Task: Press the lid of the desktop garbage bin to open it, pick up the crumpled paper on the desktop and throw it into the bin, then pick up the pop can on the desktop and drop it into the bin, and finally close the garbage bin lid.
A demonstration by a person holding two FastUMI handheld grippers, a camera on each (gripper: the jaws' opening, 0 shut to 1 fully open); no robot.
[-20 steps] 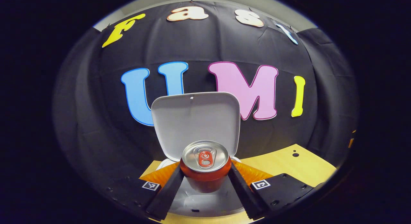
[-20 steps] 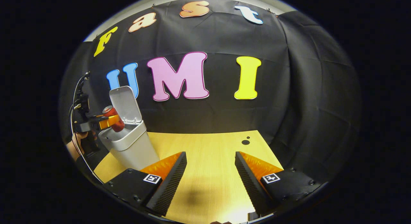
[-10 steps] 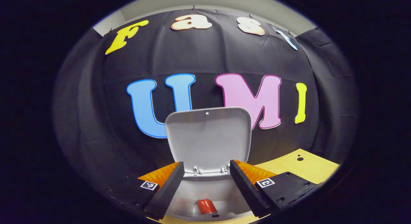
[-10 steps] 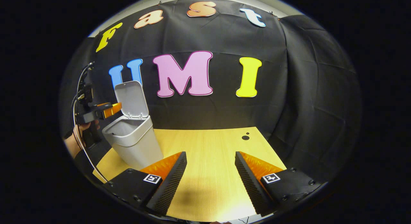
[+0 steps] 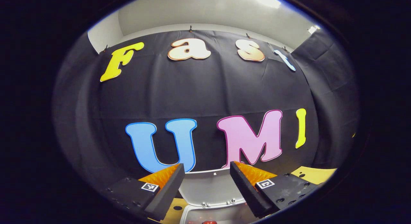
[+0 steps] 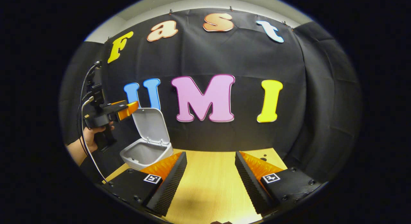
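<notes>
Left gripper view: the garbage bin is cut off at the lower edge, directly below and ahead of the left tongs. Visible parts are its raised lid, seen between the two fingers, the hinge tabs, and a strip of the rim. A small red patch at the very bottom edge, inside the bin opening, is the pop can; most of it is cropped out, so its posture cannot be determined. The crumpled paper cannot be made out inside the bin. The left tongs are spread apart with nothing between them.

Right gripper view: the bin stands on the tabletop, forward and to the left of the right tongs. Its lower body is hidden behind the left finger of those tongs. The bin is pale grey-white, with a rounded rectangular lid standing upright on the far-side hinge; the interior looks shadowed. The left tongs hang above the bin, near the top edge of the lid, held by a hand. The right tongs are open and empty above the tabletop
</notes>
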